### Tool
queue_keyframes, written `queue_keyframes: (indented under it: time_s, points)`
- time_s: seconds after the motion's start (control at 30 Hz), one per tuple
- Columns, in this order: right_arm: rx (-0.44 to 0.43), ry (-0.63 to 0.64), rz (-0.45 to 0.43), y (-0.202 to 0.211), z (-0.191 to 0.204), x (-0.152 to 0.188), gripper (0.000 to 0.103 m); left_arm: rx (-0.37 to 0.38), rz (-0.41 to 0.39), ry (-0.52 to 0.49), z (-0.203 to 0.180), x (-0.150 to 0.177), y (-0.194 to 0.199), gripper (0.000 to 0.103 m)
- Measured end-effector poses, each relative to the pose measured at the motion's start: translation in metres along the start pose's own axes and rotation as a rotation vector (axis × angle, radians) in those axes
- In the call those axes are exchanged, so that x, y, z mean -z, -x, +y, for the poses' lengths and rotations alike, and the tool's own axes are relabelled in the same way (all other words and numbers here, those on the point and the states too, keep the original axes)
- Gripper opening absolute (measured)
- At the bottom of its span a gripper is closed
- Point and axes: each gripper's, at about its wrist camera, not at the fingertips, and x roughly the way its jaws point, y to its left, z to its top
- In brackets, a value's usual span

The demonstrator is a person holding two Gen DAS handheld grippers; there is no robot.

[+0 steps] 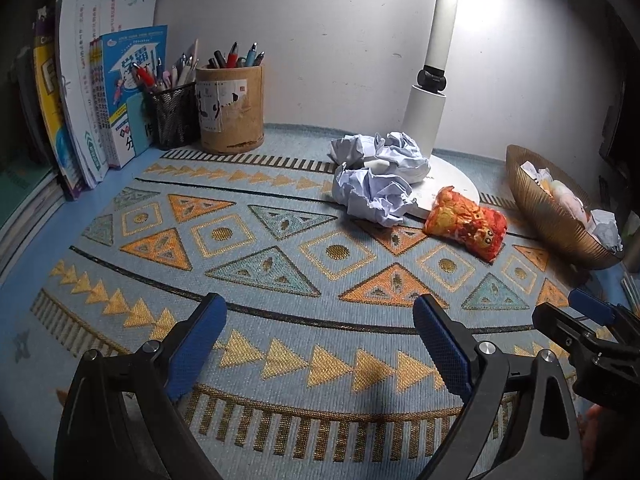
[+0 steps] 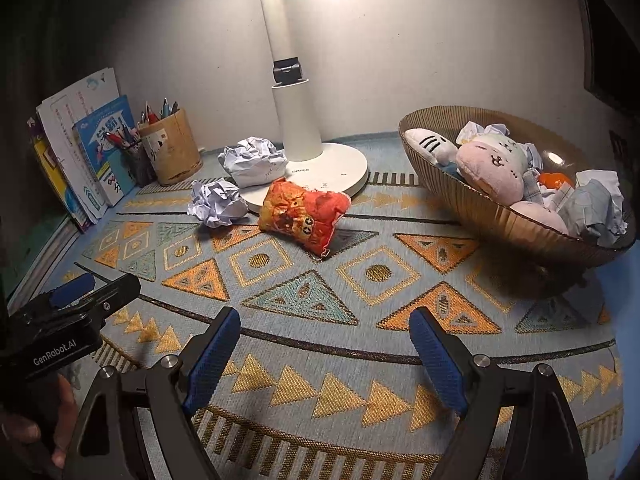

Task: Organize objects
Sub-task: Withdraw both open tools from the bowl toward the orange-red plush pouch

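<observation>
Left gripper (image 1: 320, 344): jaws spread wide, nothing between, blue ribbed pads on black frames, low over near part of surface. Right gripper (image 2: 324, 350): same build, jaws also wide apart & empty, just right of the left one, tips apart.

Surface covered w/ woven mat (image 2: 304, 292), pale blue, flat coarse weave, gold & orange triangles, squares w/ dots, comb-like border bars.

Mid-far: orange snack pouch toy (image 2: 302, 216), soft, puffy, crinkled-looking fabric w/ cartoon print, lying on mat, far corner touching round white lamp base (image 2: 344, 176). Left of it, crumpled paper ball (image 2: 218, 202), white-lilac, sharp creases, on mat by base edge. Second crumpled paper ball (image 2: 254, 160) farther back, resting partly on base against white tapered lamp stem (image 2: 296, 120), smooth, w/ black hinge above.

Right: wide shallow basket (image 2: 472, 200), brown, fine ribbed wall, oval rim. Inside: pink plush bunny (image 2: 494, 164), white plush w/ black stripes (image 2: 430, 142), more wadded paper (image 2: 596, 208), small orange item, partly hidden.

Far left by wall: cylindrical bamboo-like pen holder (image 1: 232, 110) w/ torn labels, full of pens; black wire-mesh pen cup (image 1: 174, 118) touching its left side; upright workbooks (image 1: 116, 92), glossy covers, leaning left.
</observation>
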Motion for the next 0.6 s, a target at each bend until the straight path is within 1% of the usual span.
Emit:
queue_keyframes:
  time_s: [0.17,0.3,0.4,0.47,0.53,0.6]
  points:
    - [0.009,0.027,-0.002,0.000,0.005,0.001,0.085,-0.006,0.002,-0.008,-0.001,0.000,0.000,0.094]
    - [0.002,0.025,0.003,0.000,0.004,0.001,0.085,-0.007,0.002,-0.003,0.000,0.000,0.000,0.094]
    - [-0.066,-0.006,0.043,-0.008,-0.004,-0.004,0.085,-0.007,0.011,-0.003,0.000,-0.001,-0.002,0.094]
    - [-0.094,-0.024,0.075,-0.015,-0.009,-0.009,0.085,0.002,0.026,-0.005,-0.001,-0.002,-0.005,0.094]
    - [-0.075,0.018,0.064,-0.017,-0.006,-0.018,0.085,0.019,0.058,-0.003,-0.001,-0.007,-0.009,0.094]
    - [-0.045,0.121,0.038,-0.016,0.006,-0.032,0.085,0.052,0.101,0.014,-0.001,-0.020,-0.017,0.094]
